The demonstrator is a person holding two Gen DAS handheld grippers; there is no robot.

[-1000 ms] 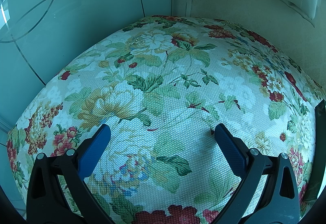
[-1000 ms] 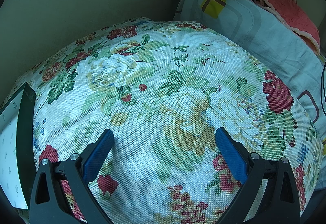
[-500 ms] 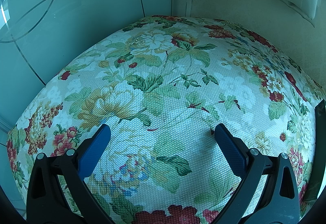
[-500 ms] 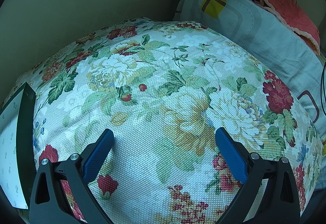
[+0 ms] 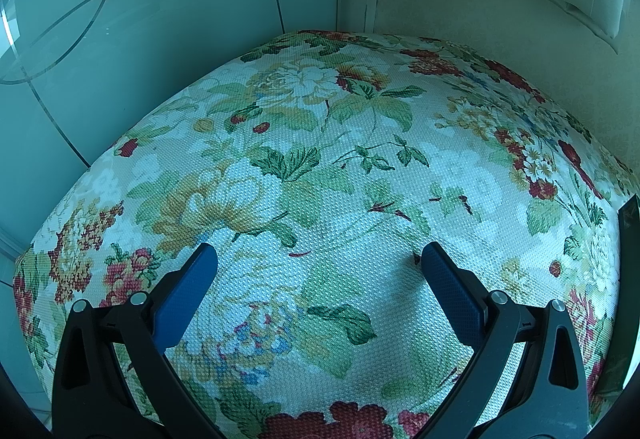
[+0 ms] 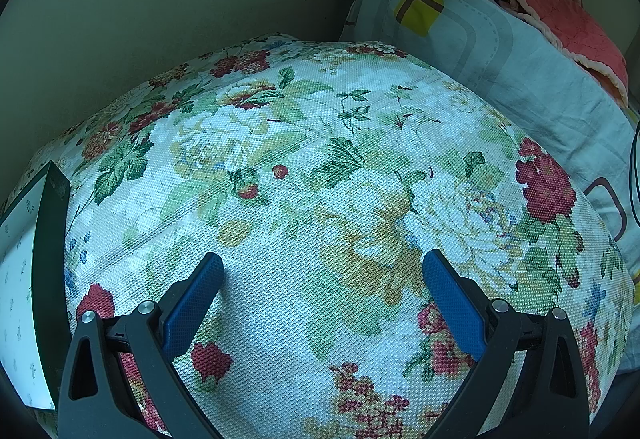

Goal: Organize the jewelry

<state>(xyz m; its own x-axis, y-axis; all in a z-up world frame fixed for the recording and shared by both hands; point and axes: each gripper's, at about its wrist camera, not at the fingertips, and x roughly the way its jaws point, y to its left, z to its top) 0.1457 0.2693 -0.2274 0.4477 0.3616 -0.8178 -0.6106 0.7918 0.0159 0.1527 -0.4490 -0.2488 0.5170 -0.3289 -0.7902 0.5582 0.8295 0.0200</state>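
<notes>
The left hand-held gripper (image 5: 316,259) and right hand-held gripper (image 6: 320,267) both gape wide over the flowery cloth (image 5: 328,167), holding nothing. A dark-edged box (image 6: 48,239) sits at the side. Nothing has moved since before.

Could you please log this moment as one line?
left gripper open, empty | right gripper open, empty | floral cloth below | jewelry unseen

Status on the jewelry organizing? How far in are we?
Nothing looks done: no jewelry shows in either view. In hand: nothing. The left gripper and right gripper are both open and empty over the floral cloth. A dark-edged box sits at the right view's left edge, contents not visible. All sorting remains.
</notes>
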